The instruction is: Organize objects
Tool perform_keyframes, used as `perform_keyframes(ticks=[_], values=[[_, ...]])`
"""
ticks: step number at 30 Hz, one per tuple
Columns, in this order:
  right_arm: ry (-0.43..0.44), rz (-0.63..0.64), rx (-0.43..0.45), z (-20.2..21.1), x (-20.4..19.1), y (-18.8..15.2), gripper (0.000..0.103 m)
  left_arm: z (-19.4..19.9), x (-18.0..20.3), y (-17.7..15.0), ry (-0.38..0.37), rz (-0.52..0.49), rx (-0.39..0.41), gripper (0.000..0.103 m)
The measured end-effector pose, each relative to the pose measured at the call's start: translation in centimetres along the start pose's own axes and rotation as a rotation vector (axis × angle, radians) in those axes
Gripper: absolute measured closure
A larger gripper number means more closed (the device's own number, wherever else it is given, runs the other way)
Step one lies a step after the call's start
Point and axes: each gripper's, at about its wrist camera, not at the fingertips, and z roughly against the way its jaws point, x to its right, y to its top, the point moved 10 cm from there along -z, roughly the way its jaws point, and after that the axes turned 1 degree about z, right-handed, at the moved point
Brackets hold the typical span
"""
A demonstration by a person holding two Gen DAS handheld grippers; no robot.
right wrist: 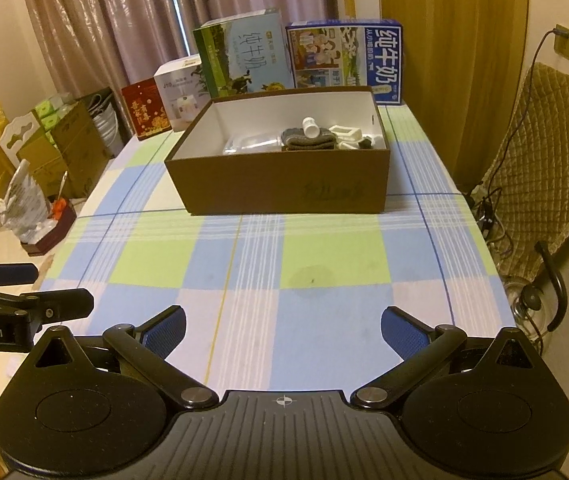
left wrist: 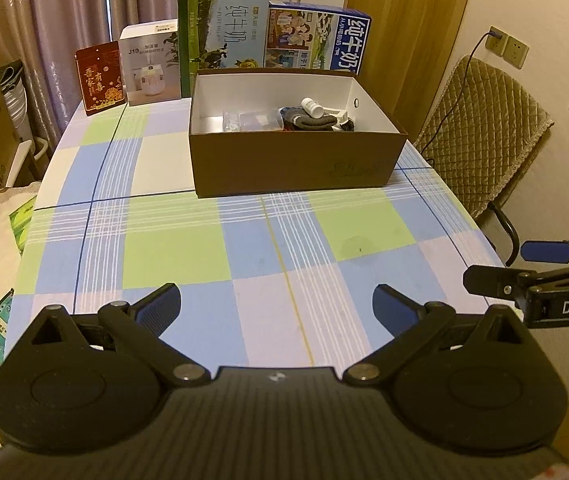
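Both grippers hover low over the near edge of the bench with the checked blue, green and white cloth [left wrist: 172,248]. The left gripper [left wrist: 276,306] has its jaws spread wide and holds nothing. The right gripper [right wrist: 282,326] is also spread and empty. Straight ahead of both jaws, well apart, stands the brown cardboard box with white inside [right wrist: 284,184]. In it lie a small white bottle [right wrist: 310,126], a grey folded cloth [right wrist: 308,140] and clear plastic bags [right wrist: 250,144].

The left claw [left wrist: 276,306] is wide open above the checked surface [left wrist: 188,248] and holds nothing. Farther back stands a brown box [left wrist: 296,160] with a white bottle [left wrist: 311,107], a grey sock [left wrist: 316,122] and a clear bag [left wrist: 252,121] inside. The right claw [left wrist: 496,266] enters from the right edge.
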Motion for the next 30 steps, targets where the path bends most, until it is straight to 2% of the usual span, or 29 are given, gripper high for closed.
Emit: perform_keyframes(ticks=[30], values=[[-0.003,-0.012,0.007,1.0,0.2,-0.6,0.002,0.4,0.6,0.0,0.001,-0.011,0.012,0.002]])
